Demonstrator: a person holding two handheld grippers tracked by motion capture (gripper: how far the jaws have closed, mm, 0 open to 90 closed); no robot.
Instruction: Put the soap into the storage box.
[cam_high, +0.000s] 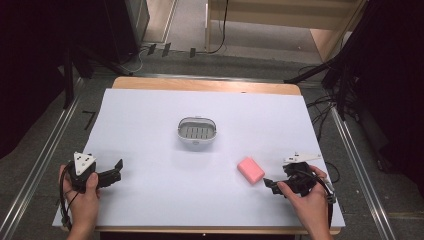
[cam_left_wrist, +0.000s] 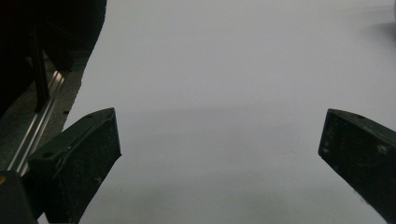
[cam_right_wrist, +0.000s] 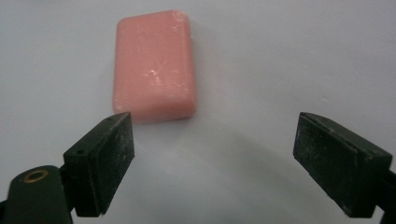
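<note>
Soap scuffs clear beyond right gripper; dish overhead.

I'm standing in what looks like a lab or recording studio, not anyone's home. My table is wrapped in a plain white sheet, wooden edge peeking out at the far side. Metal rails run along the grey floor on both sides, black curtains hang left and right, dark stand legs splay out, and cables snake across the floor toward a pale wooden bench.
</note>
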